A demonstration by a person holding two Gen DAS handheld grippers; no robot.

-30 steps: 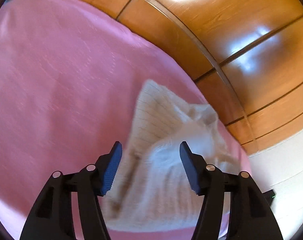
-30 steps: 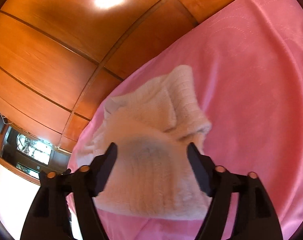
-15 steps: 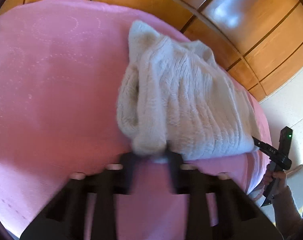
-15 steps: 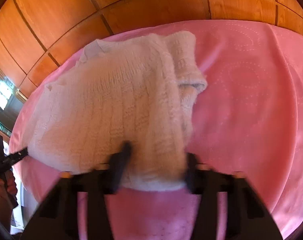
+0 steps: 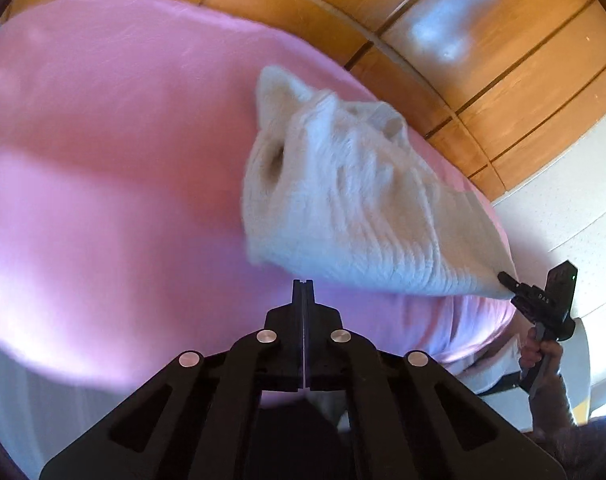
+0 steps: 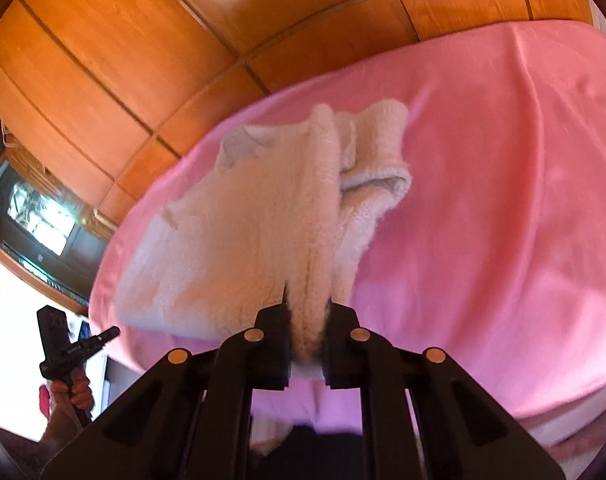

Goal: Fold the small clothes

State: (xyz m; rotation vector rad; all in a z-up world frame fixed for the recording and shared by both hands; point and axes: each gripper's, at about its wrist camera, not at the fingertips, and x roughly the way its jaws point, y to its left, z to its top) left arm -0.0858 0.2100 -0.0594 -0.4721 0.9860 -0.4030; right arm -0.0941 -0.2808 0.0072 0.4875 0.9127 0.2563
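The left gripper (image 5: pixel 303 286) has its jaws pressed together on nothing, level and pointing forward. The right gripper (image 6: pixel 306 308) is clamped on a fold of the white knit sweater (image 6: pixel 239 232).

sweater (image 5: pixel 355 208) on blanket (image 5: pixel 115 160), wall (image 5: pixel 483 40) behind

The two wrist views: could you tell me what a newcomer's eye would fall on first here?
A fluffy cream knit sweater lies bunched in the middle of a bright pink blanket, in front of glossy wood panelling. The right claw is shut on the sweater's near edge, while the left claw is shut just short of it, with no cloth seen in it.
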